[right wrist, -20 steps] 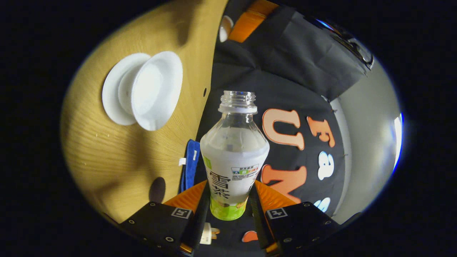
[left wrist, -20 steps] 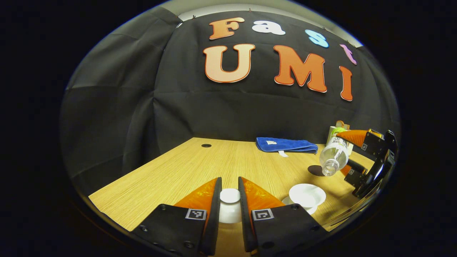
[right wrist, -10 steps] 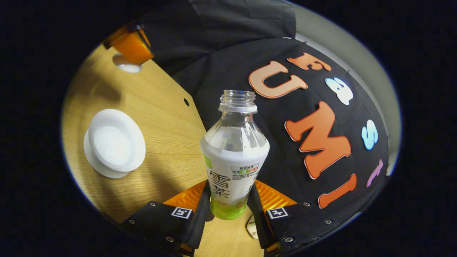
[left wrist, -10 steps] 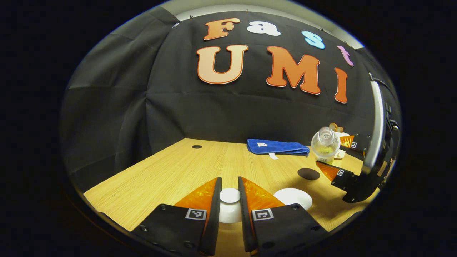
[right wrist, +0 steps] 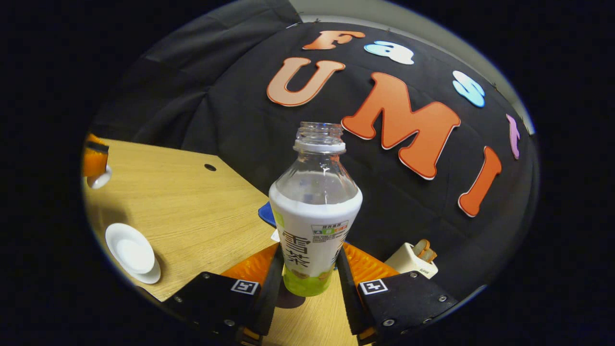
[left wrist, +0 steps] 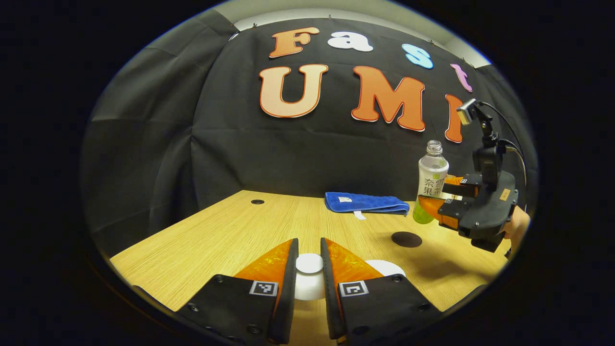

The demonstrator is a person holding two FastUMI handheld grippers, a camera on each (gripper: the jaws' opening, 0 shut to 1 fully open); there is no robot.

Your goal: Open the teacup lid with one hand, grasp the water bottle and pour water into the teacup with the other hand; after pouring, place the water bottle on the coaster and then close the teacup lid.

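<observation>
Water bottle (right wrist: 314,211) is held upright and uncapped in the right claw (right wrist: 307,283), both fingers pressed on its lower labelled body, above the counter (right wrist: 192,211) toward its far right part; in the left gripper view the bottle (left wrist: 431,180) is seen lifted just beyond the dark round coaster (left wrist: 406,239), not yet set on it. Little liquid can be made out, so the bottle is judged light; thin clear plastic, likely to dent under a hard squeeze, and slick on the bare shoulder, so the labelled waist is judged the right place to hold. Teacup lid (left wrist: 309,274) is pinched by its knob in the left claw (left wrist: 309,269), near the counter's near edge. Teacup (right wrist: 130,252) is seen open on its saucer toward the near left side of the counter; white ware, judged brittle, so the lid is best lowered gently. Pouring is judged done; setting the bottle on the coaster is the step in hand. A folded blue towel (left wrist: 366,203) lies by the far edge, a small white holder (right wrist: 411,259) at the far right.
</observation>
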